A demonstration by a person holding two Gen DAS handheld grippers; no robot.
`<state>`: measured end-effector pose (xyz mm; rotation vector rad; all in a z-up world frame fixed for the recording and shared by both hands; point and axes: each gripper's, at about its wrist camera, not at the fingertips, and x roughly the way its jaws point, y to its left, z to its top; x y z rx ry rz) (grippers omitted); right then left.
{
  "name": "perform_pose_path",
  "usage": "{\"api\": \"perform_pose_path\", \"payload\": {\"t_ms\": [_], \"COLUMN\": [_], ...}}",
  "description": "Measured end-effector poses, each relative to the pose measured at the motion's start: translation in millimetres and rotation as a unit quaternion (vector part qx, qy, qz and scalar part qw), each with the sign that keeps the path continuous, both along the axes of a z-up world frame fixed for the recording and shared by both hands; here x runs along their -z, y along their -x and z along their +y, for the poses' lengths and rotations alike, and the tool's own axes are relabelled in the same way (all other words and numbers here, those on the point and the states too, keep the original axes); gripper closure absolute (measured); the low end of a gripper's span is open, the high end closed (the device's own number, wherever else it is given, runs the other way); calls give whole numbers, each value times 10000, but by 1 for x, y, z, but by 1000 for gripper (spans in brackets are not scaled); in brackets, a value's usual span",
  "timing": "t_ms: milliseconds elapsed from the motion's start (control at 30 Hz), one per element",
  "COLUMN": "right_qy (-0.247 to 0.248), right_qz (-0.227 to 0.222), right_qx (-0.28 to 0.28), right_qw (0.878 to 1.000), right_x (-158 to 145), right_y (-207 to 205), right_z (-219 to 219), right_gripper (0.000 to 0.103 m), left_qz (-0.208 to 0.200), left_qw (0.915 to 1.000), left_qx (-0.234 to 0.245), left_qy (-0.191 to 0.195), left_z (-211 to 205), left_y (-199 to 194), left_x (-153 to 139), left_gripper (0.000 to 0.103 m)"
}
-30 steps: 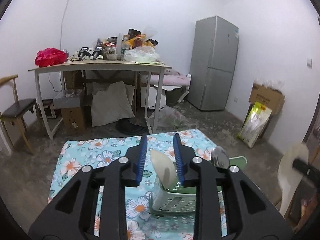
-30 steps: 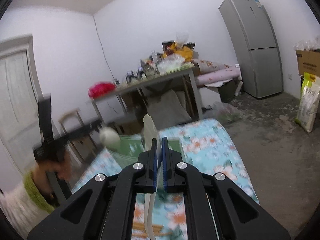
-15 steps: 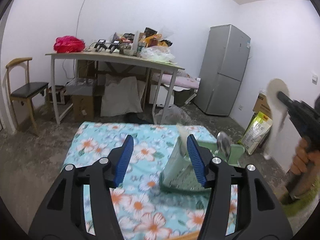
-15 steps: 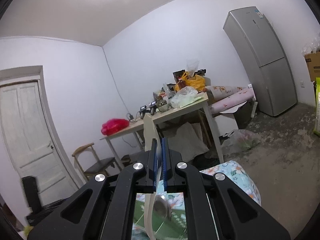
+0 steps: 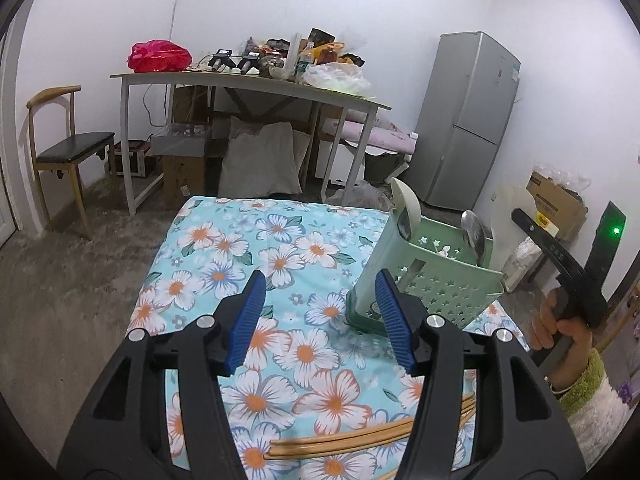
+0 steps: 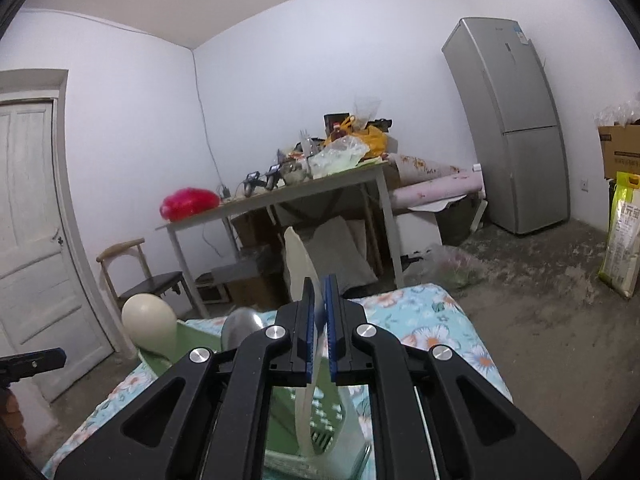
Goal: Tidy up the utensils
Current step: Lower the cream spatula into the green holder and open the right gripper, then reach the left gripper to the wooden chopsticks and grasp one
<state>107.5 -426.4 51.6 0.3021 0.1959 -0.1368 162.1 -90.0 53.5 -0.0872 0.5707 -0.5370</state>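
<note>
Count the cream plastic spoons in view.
2. The standing spoon is in the green basket's corner; the held spoon sits in the right gripper's jaws above it. Others may hide inside.

Spoons [image 5: 473, 236] stand in caddy [image 5: 440, 284] on table [image 5: 224, 264], chopsticks [image 5: 360, 438] nearer.

Little can be read. The yellow-green bag [image 6: 621, 236] at the right edge of the right wrist view bears large white characters, too blurred to make out. The cardboard box [image 6: 619, 152] above it carries a dark printed line, and the refrigerator [image 6: 516, 36] a small label near its top, both illegible.
</note>
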Motion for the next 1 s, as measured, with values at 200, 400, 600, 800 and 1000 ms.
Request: {"api": "perform_pose_path", "payload": {"t_ms": [200, 400, 600, 800, 1000], "right_qy": [-168, -496, -621, -780, -983], "right_qz": [-41, -24, 201, 1079, 2183], "right_qx": [-157, -218, -360, -803, -1027], "right_qw": [9997, 9985, 9972, 9878, 9655], "right_x": [-7, -10, -14, 10, 56], "right_y": [15, 27, 50, 63, 66], "right_z": [-3, -6, 13, 39, 64], "right_gripper": [68, 61, 45, 40, 40], "left_qz": [27, 32, 79, 188, 330], "left_qw": [10000, 10000, 9999, 9997, 9993], "left_qx": [-12, -19, -56, -95, -116], "left_qy": [57, 71, 56, -81, -153], "left_z": [1, 0, 4, 9, 14], "left_y": [0, 2, 6, 14, 25], "left_x": [1, 0, 3, 9, 19], "left_gripper": [48, 48, 46, 44, 42]}}
